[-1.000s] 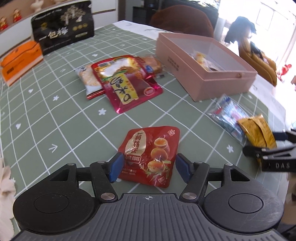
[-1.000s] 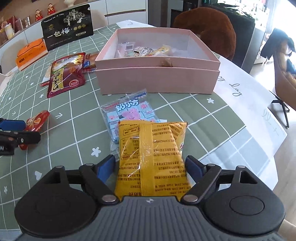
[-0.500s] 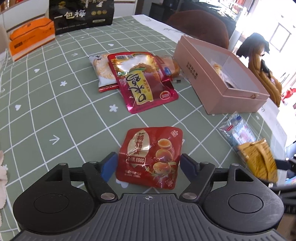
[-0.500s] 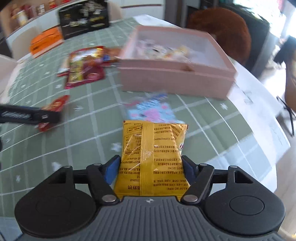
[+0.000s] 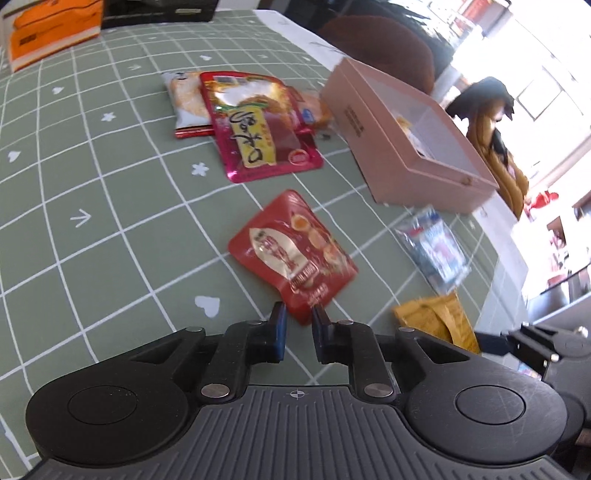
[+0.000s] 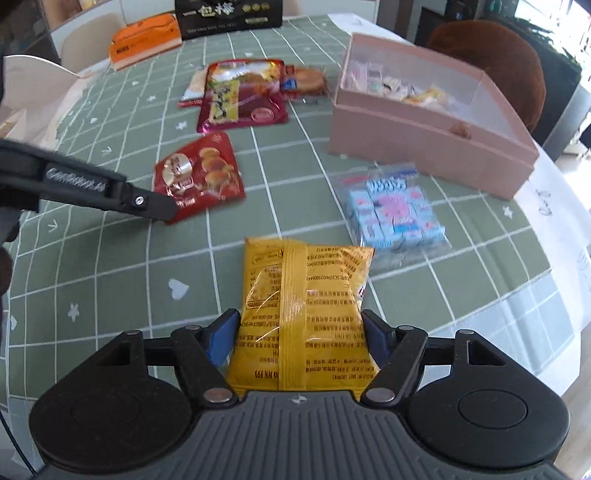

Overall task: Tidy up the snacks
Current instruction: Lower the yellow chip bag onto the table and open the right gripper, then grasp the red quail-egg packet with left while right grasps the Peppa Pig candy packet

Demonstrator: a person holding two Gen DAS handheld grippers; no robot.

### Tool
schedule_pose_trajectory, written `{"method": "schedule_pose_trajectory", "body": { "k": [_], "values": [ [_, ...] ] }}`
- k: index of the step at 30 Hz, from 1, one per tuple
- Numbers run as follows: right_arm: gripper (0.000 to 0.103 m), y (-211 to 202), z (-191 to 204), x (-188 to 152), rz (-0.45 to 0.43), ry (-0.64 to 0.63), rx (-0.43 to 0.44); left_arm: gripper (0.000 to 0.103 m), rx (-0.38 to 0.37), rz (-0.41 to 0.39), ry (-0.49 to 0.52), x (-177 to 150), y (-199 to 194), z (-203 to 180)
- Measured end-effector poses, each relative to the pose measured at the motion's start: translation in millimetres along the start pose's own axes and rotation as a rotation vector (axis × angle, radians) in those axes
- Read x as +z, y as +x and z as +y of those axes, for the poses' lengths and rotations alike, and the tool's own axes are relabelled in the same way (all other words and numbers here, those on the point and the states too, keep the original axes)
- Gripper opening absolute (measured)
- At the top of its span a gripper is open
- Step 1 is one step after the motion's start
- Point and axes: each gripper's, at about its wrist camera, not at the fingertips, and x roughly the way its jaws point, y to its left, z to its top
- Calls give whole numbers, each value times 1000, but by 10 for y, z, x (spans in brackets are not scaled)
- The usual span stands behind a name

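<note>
My left gripper [image 5: 298,317] is shut on the corner of a red quail-egg snack pouch [image 5: 293,254], which also shows in the right wrist view [image 6: 201,173], with the left gripper's finger [image 6: 147,201] at its near corner. My right gripper [image 6: 301,328] is shut on a yellow snack bag [image 6: 301,317] held just above the table; it shows in the left wrist view [image 5: 439,321] too. An open pink box [image 6: 424,129] with several small snacks inside stands to the right, also seen in the left wrist view [image 5: 402,144].
A clear bag of blue candies [image 6: 393,208] lies between the yellow bag and the box. A large red pouch [image 6: 242,98] overlaps smaller packets farther back. An orange box [image 6: 142,38] and a black bag [image 6: 229,14] stand at the table's far edge. The green checked tablecloth [image 6: 110,266] covers the table.
My left gripper has closed from open onto the red pouch's corner, and the pouch has turned diagonal. My right gripper keeps hold of the yellow bag and has shifted left.
</note>
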Motion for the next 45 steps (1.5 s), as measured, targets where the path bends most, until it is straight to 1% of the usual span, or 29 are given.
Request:
{"method": "schedule_pose_trajectory", "body": {
  "k": [2,6,10,13,15,16,19,21,24,26,29,31,33,37,38,40,42,43,44,45],
  "values": [
    [72,-3,-28,-9,-1,18,4,19,8,-3,12,-8,-6,-12],
    [73,-2,-66,-22,-3,36,-4,19,6,-24,0,-17,-66,57],
    [72,-12,-102,-8,-6,57,-34,20,-39,-64,-26,-49,-152,149],
    [73,-80,-140,0,-35,70,-49,21,-56,-55,-19,-44,-149,151],
    [73,-130,-170,32,-57,87,-34,21,-66,-56,-25,-29,-158,150],
    [73,-164,-184,65,-71,97,-20,21,-66,-70,-33,-18,-184,153],
    [73,-210,-177,211,-97,98,7,21,-76,-148,-78,83,-312,220],
    [72,-221,-146,305,-113,89,6,22,-67,-168,-125,185,-342,301],
    [73,-174,-83,483,-122,74,30,22,-23,-147,-191,297,-297,421],
    [72,-77,2,624,-113,41,35,22,1,-123,-217,281,-290,448],
    [73,51,111,788,-112,-4,23,22,-41,-97,-247,191,-283,466],
    [73,137,152,876,-107,-23,34,22,-76,-78,-286,119,-254,505],
    [73,247,173,938,-97,-33,22,22,-98,-62,-325,77,-192,546],
    [72,476,213,992,-63,-49,-34,22,-108,-78,-366,79,-91,595],
    [72,503,212,988,-56,-47,-32,23,-116,-88,-368,106,-65,599],
    [72,522,211,960,-53,-39,-12,32,-120,-100,-359,182,5,586],
    [72,519,234,931,-61,-52,-27,43,-140,-108,-355,270,75,579],
    [72,519,248,919,-66,-64,-34,46,-150,-108,-354,309,106,572],
    [72,518,256,913,-70,-71,-41,52,-160,-105,-345,348,132,553],
    [72,515,258,910,-73,-73,-46,54,-165,-102,-326,384,150,523]
  ]
}}
